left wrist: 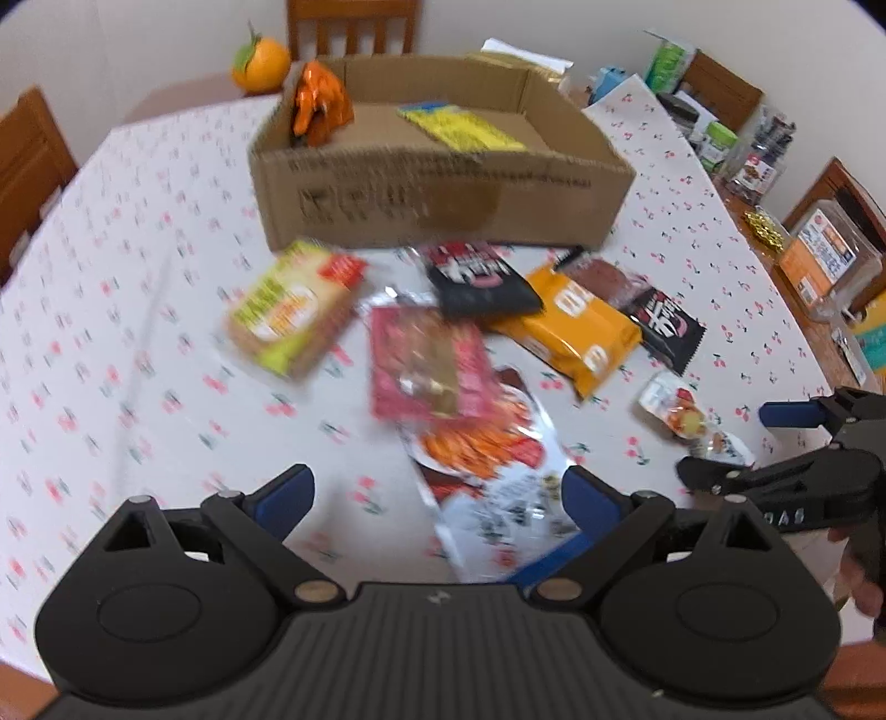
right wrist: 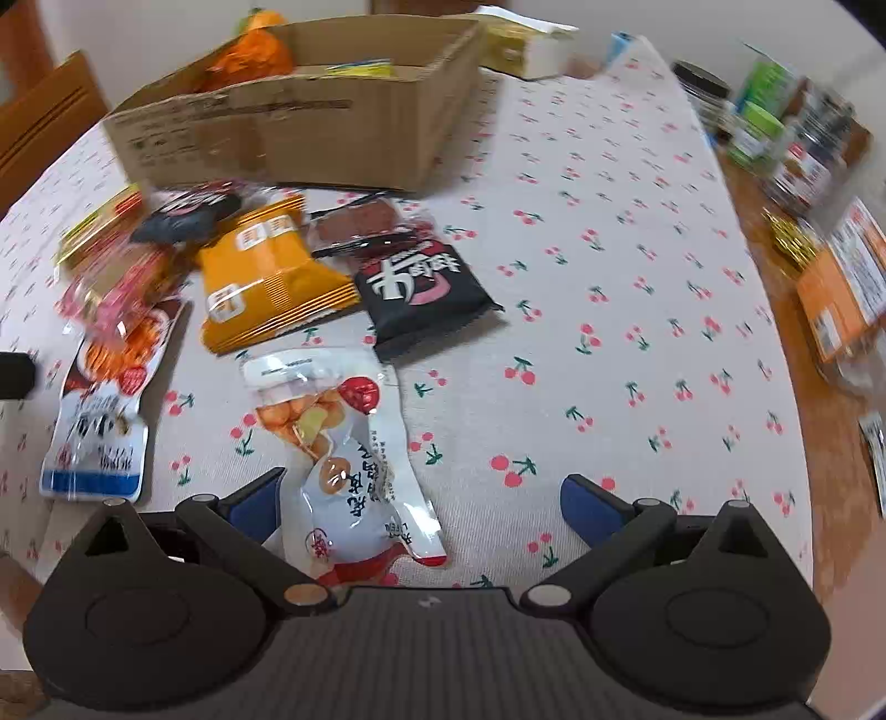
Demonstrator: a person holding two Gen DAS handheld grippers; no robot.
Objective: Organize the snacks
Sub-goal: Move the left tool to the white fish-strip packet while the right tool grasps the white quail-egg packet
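A cardboard box [left wrist: 443,205] stands at the far middle of the table with an orange packet [left wrist: 321,105] and a yellow packet [left wrist: 459,127] inside. Loose snacks lie in front of it: a green cracker pack [left wrist: 293,310], a pink packet [left wrist: 426,365], an orange pack [left wrist: 576,327], black packets [left wrist: 482,277] and a white-and-red bag [left wrist: 487,476]. My left gripper [left wrist: 437,498] is open above the white-and-red bag. My right gripper [right wrist: 421,498] is open, its left finger beside a white pouch [right wrist: 338,454]. It also shows in the left wrist view [left wrist: 725,443].
The table has a cherry-print cloth [right wrist: 609,310]. Jars and boxes [right wrist: 797,138] crowd the right edge on bare wood. An orange fruit [left wrist: 260,61] and wooden chairs [left wrist: 354,27] stand behind the box.
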